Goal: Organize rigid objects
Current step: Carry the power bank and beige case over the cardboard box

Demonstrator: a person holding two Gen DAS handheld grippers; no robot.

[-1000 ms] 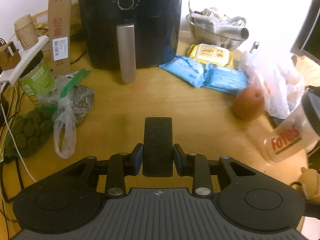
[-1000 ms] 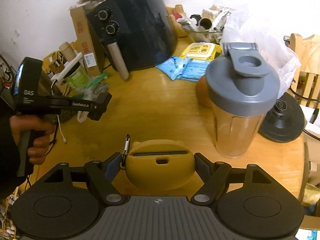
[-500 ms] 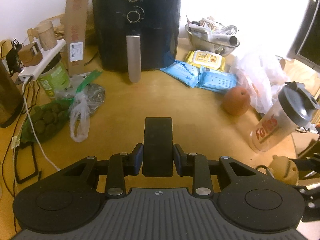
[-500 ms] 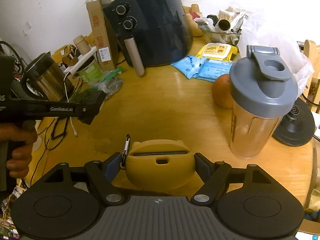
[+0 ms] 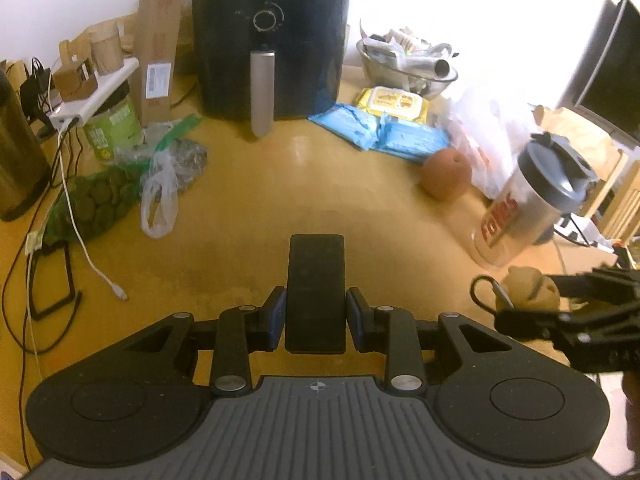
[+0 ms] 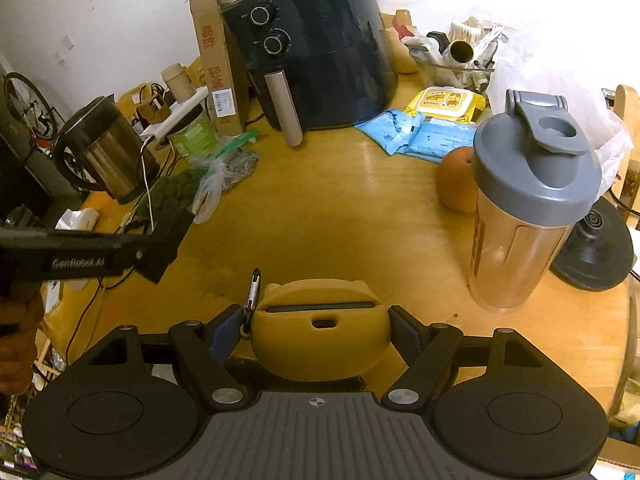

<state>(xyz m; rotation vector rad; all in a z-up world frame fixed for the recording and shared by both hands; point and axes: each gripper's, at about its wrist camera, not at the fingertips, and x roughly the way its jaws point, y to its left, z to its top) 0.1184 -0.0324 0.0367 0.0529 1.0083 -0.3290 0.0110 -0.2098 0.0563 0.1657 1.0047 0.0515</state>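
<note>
1. My left gripper [image 5: 316, 312] has its jaws drawn in narrow, clamped on the sides of a flat black remote-like slab [image 5: 316, 288] that sticks forward between them, held above the wooden table [image 5: 248, 208].
2. My right gripper [image 6: 318, 330] has its jaws set wide and pressed on both sides of a mustard-yellow rounded case [image 6: 320, 332]; a small clip [image 6: 251, 292] hangs at the case's left edge.
3. In the left view the right gripper and its yellow case sit at the far right, just in front of the shaker bottle [image 5: 528, 204].
4. The shaker bottle, grey lid on, stands upright on the table to the right of the case, with an orange fruit [image 6: 456, 182] touching or just behind it.
5. At the back stands a black air fryer [image 6: 316, 52]; blue packets [image 6: 416, 136] lie in front of it to the right, and a steel kettle [image 6: 104, 152] stands at the left.
</note>
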